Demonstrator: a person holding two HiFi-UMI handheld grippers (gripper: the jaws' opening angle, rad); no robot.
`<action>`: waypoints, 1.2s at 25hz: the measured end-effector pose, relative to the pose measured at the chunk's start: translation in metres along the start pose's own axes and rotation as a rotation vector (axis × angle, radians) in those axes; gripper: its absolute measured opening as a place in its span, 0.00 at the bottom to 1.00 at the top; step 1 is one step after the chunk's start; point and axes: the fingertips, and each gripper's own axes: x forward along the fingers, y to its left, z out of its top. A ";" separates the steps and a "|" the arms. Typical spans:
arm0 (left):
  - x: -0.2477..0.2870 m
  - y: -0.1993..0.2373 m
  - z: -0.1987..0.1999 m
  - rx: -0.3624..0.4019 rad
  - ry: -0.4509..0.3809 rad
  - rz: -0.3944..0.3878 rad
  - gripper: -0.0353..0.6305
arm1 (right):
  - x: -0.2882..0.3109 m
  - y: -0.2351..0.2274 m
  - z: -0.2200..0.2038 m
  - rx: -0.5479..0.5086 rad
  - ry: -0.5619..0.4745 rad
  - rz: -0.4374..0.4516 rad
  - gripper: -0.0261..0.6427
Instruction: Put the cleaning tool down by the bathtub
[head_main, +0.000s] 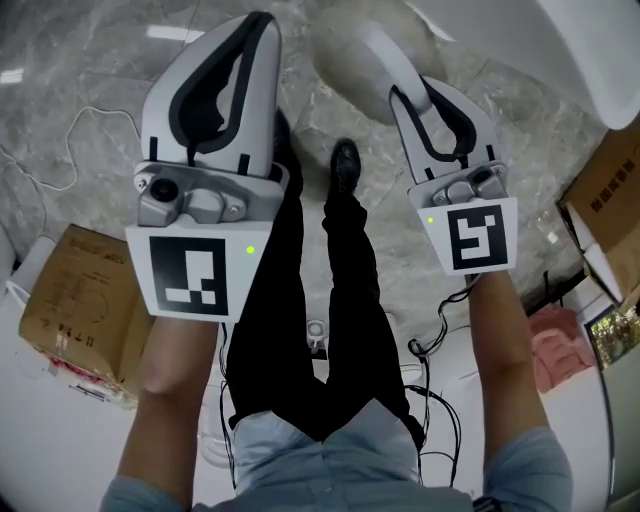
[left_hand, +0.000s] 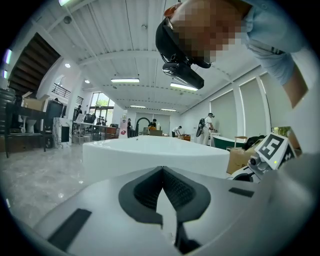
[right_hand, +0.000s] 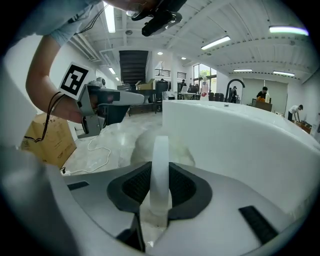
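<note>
Grey marbled floor (head_main: 80, 90) fills the head view. The white bathtub (right_hand: 240, 145) takes the right half of the right gripper view, and its rim cuts the upper right corner of the head view. A cardboard box (head_main: 75, 300) sits at lower left. The left gripper (left_hand: 161, 175), upper left in the head view, has its jaws together with nothing between them. The right gripper (right_hand: 160, 172) is clamped on the white handle of the cleaning tool (head_main: 360, 45). The tool's rounded head lies top centre, low over the floor just beside the tub wall. Whether it touches the floor cannot be told. A thin white cable (head_main: 70, 150) loops at upper left.
</note>
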 end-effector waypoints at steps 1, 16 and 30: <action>0.002 0.000 -0.008 0.001 0.001 0.001 0.08 | 0.003 0.001 -0.007 -0.003 0.006 0.003 0.19; 0.024 -0.005 -0.105 -0.002 0.015 -0.002 0.08 | 0.037 -0.003 -0.090 -0.019 0.039 0.033 0.19; 0.033 -0.013 -0.181 0.011 0.037 -0.032 0.08 | 0.075 0.001 -0.157 -0.029 0.083 0.047 0.19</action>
